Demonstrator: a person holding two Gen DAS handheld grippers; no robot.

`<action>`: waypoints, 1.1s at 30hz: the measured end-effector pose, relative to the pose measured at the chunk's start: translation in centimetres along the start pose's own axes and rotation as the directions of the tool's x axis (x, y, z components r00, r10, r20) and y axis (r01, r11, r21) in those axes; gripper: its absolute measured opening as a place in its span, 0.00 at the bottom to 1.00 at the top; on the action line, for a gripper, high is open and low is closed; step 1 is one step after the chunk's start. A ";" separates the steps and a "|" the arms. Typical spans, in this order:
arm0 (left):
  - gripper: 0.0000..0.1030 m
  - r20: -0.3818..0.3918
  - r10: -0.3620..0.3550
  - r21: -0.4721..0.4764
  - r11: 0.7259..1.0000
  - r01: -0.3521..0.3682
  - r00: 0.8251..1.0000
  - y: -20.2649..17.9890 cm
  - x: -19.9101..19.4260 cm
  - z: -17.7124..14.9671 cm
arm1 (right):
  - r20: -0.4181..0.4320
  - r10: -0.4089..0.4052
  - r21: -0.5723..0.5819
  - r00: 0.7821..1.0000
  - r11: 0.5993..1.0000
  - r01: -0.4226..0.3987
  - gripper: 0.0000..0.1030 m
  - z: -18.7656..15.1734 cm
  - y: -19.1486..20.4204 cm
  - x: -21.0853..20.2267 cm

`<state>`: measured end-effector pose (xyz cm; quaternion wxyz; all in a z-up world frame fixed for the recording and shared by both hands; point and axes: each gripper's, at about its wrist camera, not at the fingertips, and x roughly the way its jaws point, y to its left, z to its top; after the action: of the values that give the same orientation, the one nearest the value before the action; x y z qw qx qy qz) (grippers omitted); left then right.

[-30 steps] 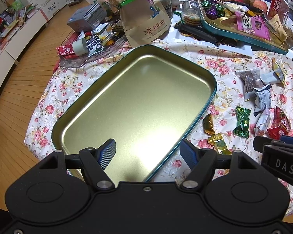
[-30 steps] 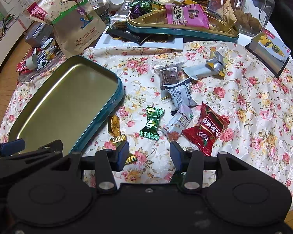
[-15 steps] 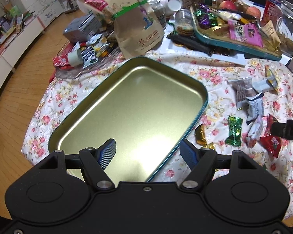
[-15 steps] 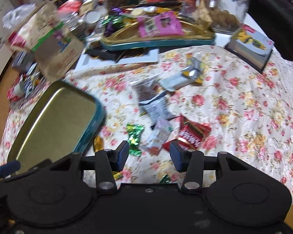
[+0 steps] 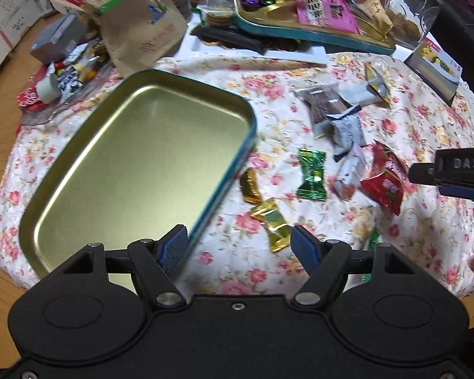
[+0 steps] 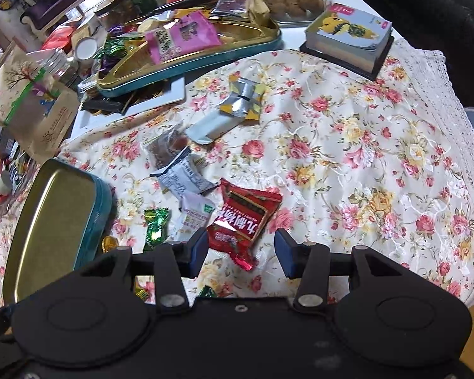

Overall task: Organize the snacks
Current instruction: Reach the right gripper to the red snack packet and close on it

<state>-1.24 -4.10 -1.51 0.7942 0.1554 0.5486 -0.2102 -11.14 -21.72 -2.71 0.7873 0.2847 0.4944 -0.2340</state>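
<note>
An empty gold tin tray with a teal rim point(image 5: 79, 164) point(image 6: 91, 214) lies on the floral cloth at the left. Loose snacks lie to its right: gold candies point(image 5: 270, 221), a green candy point(image 5: 312, 173) point(image 6: 156, 225), a white packet point(image 6: 194, 216), a grey packet point(image 6: 186, 177) and a red packet point(image 5: 385, 183) point(image 6: 243, 218). My left gripper point(image 5: 238, 248) is open and empty, above the gold candies near the tray's right edge. My right gripper point(image 6: 241, 252) is open and empty, with the red packet's near end between its fingers.
A second teal tray point(image 6: 205, 60) full of snacks, a glass cookie jar point(image 5: 410, 3), a paper bag point(image 5: 136, 19), apples and cans crowd the back. A card box point(image 6: 347, 41) stands at the back right. The cloth's lace edge point(image 6: 458, 110) marks the table's right side.
My left gripper has swung right, from over the tray to over the gold candies. My right gripper has moved forward and right, up to the red packet. Both stay open.
</note>
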 end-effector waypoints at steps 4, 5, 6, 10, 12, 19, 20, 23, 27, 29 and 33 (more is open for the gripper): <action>0.73 -0.023 -0.010 -0.016 1.000 0.010 1.000 -0.5 0.4 0.4 | -0.010 0.001 0.051 1.000 0.999 0.000 0.48 0.8 -0.7 1.5; 0.73 -0.027 -0.012 -0.020 1.000 0.011 1.000 -0.7 0.5 0.4 | -0.008 -0.001 0.067 1.000 0.998 0.002 0.48 1.0 -0.8 1.8; 0.73 -0.030 -0.013 -0.023 1.000 0.013 0.999 -0.8 0.6 0.5 | 0.000 -0.004 0.080 1.000 0.997 0.004 0.48 1.2 -0.9 2.0; 0.73 -0.039 -0.026 -0.022 0.999 0.025 0.999 -1.4 0.8 0.6 | 0.066 -0.001 0.100 0.998 0.995 -0.006 0.48 2.4 -0.8 1.6; 0.73 -0.043 -0.023 -0.013 1.000 0.022 0.999 -1.8 1.0 0.7 | 0.106 0.003 0.087 0.994 0.996 -0.012 0.49 3.1 -0.4 1.0; 0.73 -0.055 -0.009 -0.012 1.000 0.009 0.998 -2.4 1.5 1.1 | 0.082 0.042 0.145 0.996 0.988 -0.054 0.52 4.4 -0.2 1.5; 0.73 -0.057 -0.012 -0.019 1.000 0.011 0.998 -2.3 1.5 1.2 | 0.058 0.052 0.170 0.997 0.984 -0.061 0.52 4.3 -0.4 2.0; 0.73 -0.050 -0.019 -0.036 0.999 0.017 0.999 -1.9 1.2 1.3 | -0.007 0.038 0.203 0.999 0.978 -0.036 0.51 3.8 -0.5 3.5; 0.73 -0.041 -0.026 -0.052 0.998 0.024 0.999 -1.6 0.8 1.5 | -0.012 -0.013 0.189 1.000 0.982 0.015 0.51 3.4 -0.5 4.5; 0.73 -0.040 -0.026 -0.056 0.998 0.023 0.999 -1.4 0.7 1.6 | -0.014 -0.028 0.196 1.000 0.980 0.030 0.51 3.3 -0.7 4.8; 0.73 -0.039 -0.019 -0.057 0.998 0.017 0.999 -1.2 0.7 1.6 | -0.036 -0.034 0.212 0.999 0.977 0.041 0.51 3.0 -0.8 5.5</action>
<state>-0.33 -5.99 -1.67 0.7854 0.1317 0.5713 -0.1986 -7.49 -24.82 -6.81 0.7399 0.3614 0.4843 -0.2955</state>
